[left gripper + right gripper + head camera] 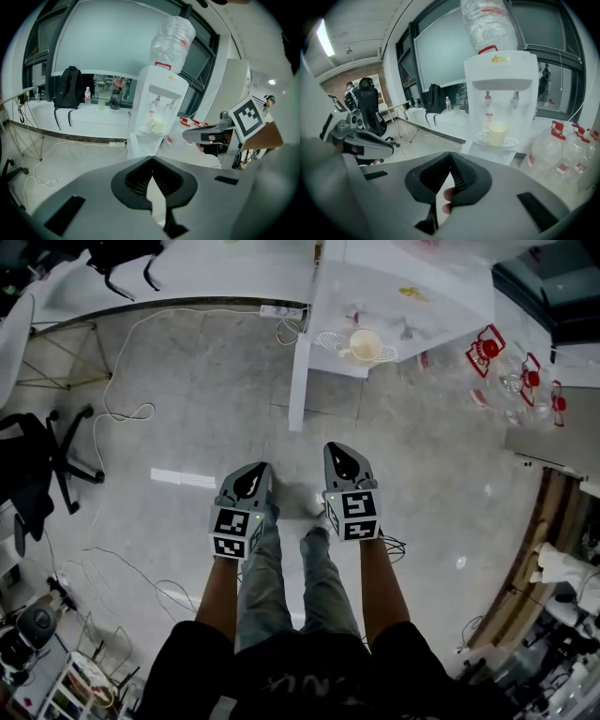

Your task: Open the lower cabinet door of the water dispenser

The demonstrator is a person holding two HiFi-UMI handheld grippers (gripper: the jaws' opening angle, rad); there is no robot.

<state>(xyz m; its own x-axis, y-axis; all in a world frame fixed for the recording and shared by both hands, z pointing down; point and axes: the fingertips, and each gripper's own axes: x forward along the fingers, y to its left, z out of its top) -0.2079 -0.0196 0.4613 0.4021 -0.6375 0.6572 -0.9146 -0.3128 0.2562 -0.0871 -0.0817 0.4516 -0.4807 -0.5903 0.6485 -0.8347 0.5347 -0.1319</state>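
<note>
The white water dispenser (394,292) stands ahead with an upturned bottle (172,35) on top and a cream cup (497,133) on its drip tray. In the left gripper view its lower cabinet front (135,143) shows only as a strip above my gripper's body. In the right gripper view it is hidden. My left gripper (258,469) and right gripper (339,449) are held side by side in the air, well short of the dispenser. Both point toward it. The left gripper (152,158) and the right gripper (450,153) are each shut with nothing between the jaws.
A black office chair (47,465) stands at the left, with cables (122,404) trailing across the floor and a power strip (281,311) by the dispenser. Spare water bottles (520,381) sit to its right. A backpack (68,89) rests on the window ledge.
</note>
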